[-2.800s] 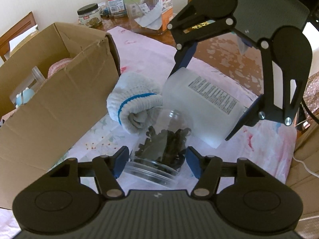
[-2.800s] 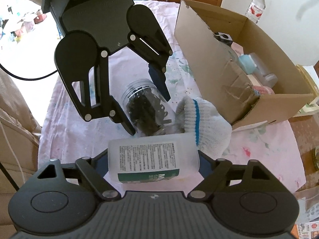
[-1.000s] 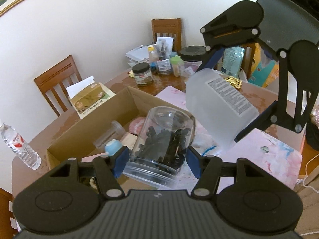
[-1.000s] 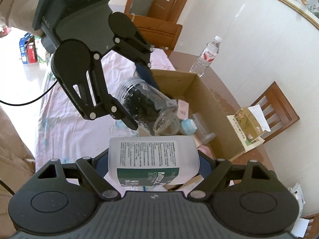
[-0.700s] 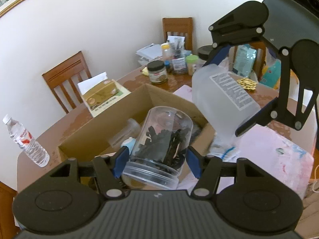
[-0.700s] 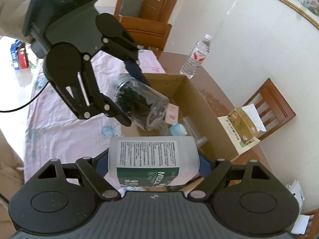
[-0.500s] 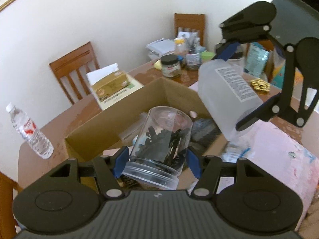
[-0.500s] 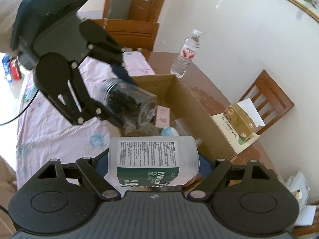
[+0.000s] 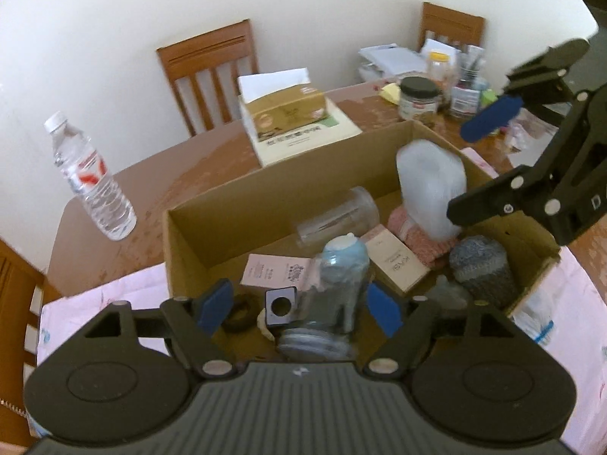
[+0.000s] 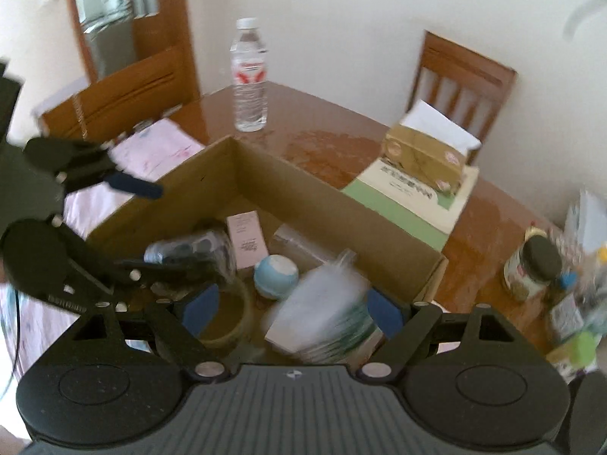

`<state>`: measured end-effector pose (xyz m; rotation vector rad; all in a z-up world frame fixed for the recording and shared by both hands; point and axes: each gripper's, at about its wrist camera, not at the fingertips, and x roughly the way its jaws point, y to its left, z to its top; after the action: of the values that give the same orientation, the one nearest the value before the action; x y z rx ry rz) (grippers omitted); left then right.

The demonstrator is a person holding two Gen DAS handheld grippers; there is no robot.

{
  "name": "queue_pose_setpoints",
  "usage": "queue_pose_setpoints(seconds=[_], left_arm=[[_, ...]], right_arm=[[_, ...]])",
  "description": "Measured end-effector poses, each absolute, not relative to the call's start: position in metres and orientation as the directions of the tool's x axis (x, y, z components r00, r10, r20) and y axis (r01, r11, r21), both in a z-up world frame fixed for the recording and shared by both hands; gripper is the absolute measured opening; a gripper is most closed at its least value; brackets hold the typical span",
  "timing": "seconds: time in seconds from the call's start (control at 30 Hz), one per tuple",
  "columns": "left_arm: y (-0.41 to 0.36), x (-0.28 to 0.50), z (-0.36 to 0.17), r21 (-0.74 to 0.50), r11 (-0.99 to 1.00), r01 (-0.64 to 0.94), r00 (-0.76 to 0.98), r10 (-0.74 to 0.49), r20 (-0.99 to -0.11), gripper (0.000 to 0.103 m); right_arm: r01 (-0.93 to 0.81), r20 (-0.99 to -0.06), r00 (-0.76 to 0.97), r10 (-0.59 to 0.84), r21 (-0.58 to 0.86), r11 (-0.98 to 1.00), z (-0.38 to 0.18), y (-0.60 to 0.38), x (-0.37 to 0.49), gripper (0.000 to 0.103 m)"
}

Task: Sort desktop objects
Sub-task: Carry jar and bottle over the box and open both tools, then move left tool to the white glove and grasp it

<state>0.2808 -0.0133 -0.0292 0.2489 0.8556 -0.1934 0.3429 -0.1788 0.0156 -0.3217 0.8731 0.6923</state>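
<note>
Blur smears the clear jar (image 9: 326, 303) between the left hand-held gripper (image 9: 299, 309) pads; its dark contents are hard to make out, and the screw-thread rim at the near end is partly cut off by the gripper body. Left jaws are opening: both blue pads stand clear of the jar walls, and it sits low inside the cardboard box (image 9: 265, 197).

Right wrist view: the frosted white bottle (image 10: 322, 314) is badly motion-blurred, with only a green band and a pale rectangular body readable. It lies in the near corner of the box, between the right hand-held gripper (image 10: 290, 313) pads. Pads are spread, the left one well clear; I can't tell whether the right one touches. In the left wrist view the same bottle (image 9: 430, 189) looks translucent, square-shouldered, leaning on the far wall.

Other box contents:
- clear plastic tumbler (image 9: 337, 214) on its side
- pink knit item (image 9: 421, 235), mostly hidden under the bottle
- grey knit roll (image 9: 481, 269), coarse texture
- two small cartons (image 9: 398, 263)
- light-blue rounded cap (image 10: 275, 271)
- tape ring (image 10: 227, 322), half hidden behind the right gripper's left pad

On the glossy brown desk (image 9: 151, 185): ribbed water bottle (image 9: 93, 178), tissue box (image 9: 284, 110), dark-lidded jar (image 9: 417, 98).
</note>
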Motion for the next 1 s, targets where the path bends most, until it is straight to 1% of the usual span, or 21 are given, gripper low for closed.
queue_pose_setpoints(seconds=[0.07,0.13,0.43,0.63,0.73,0.83,1.0], left_arm=[[-0.013,0.278,-0.029,0.133,0.958,0.255,0.635,-0.062,-0.770,0.084],[-0.014,0.275,-0.028,0.132,0.963,0.236,0.621,-0.045,-0.783,0.085],[-0.033,0.238,-0.012,0.091,0.972,0.218,0.615,-0.064,-0.786,0.088],[-0.049,0.212,-0.004,0.046,0.973,0.228,0.621,-0.109,-0.777,0.088],[-0.058,0.202,-0.003,0.021,0.972,0.233,0.621,-0.132,-0.773,0.089],[-0.069,0.192,-0.005,0.016,0.973,0.230,0.628,-0.136,-0.766,0.092],[-0.090,0.183,-0.013,0.012,0.971,0.240,0.623,-0.145,-0.769,0.092]], right_arm=[[-0.649,-0.786,0.463,0.410,0.014,0.760,0.014,-0.183,0.343,0.089],[-0.643,-0.787,0.463,0.407,0.017,0.766,0.012,-0.189,0.338,0.089],[-0.590,-0.777,0.488,0.398,0.042,0.806,0.007,-0.221,0.300,0.090],[-0.581,-0.763,0.502,0.406,0.049,0.812,0.008,-0.241,0.267,0.091],[-0.577,-0.757,0.510,0.407,0.050,0.815,0.007,-0.249,0.254,0.091],[-0.568,-0.751,0.522,0.404,0.046,0.821,0.004,-0.257,0.243,0.092],[-0.558,-0.753,0.535,0.383,0.025,0.829,-0.007,-0.270,0.225,0.093]])
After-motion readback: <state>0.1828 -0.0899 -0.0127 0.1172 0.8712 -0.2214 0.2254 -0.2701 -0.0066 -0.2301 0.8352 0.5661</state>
